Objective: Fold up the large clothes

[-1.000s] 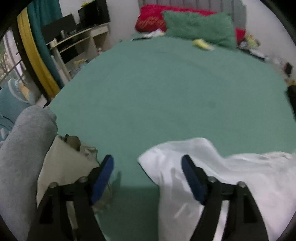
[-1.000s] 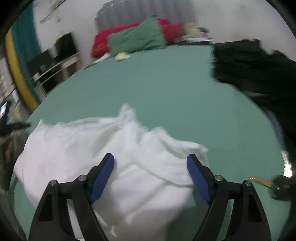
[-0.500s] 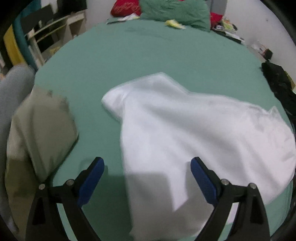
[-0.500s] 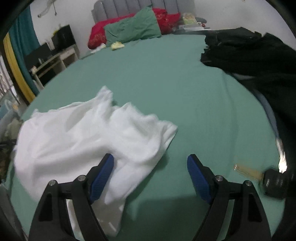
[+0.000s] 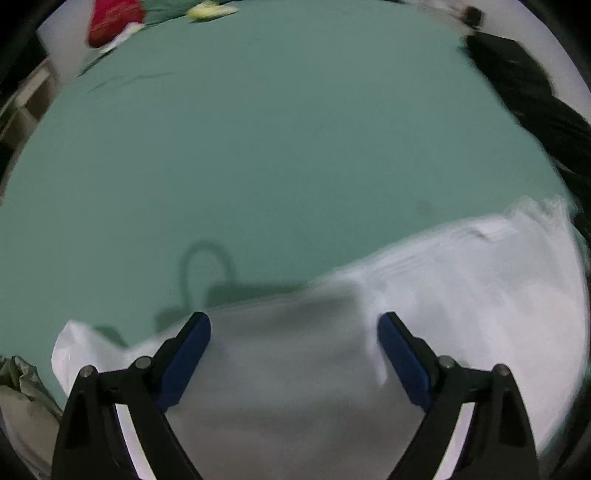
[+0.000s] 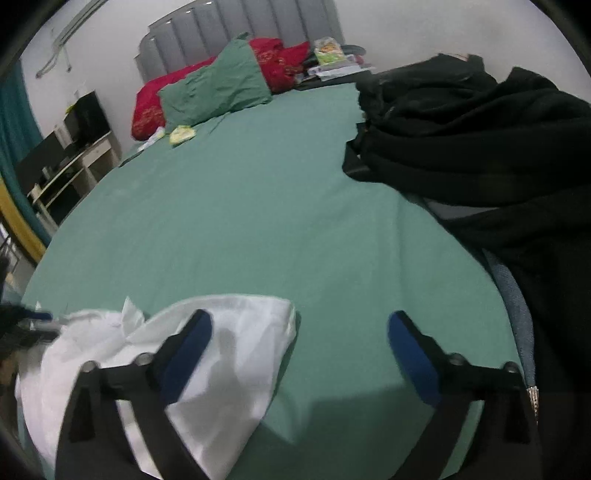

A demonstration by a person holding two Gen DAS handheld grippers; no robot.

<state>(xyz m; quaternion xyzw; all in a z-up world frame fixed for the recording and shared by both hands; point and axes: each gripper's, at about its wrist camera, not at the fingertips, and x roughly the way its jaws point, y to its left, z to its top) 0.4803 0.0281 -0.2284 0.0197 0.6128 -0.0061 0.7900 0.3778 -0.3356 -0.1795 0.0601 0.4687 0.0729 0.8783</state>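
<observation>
Lying crumpled on the green bed, the white cloth sits near its front edge. The left gripper hangs over it, jaws wide open, holding nothing. The right gripper is wide open too, beside the cloth's edge.

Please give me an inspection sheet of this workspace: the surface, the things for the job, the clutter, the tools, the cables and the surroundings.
Surface: green bedsheet, mostly smooth.
Job's things: white garment lies crumpled at the near edge; black clothes pile at the right side.
Clutter: olive cloth at the left; small yellow item and packets near the pillows.
Tools: left tool open above the white garment; right tool open, holding nothing.
Cables: nothing seen.
Surroundings: green pillow, red pillow, grey headboard, shelf unit.
</observation>
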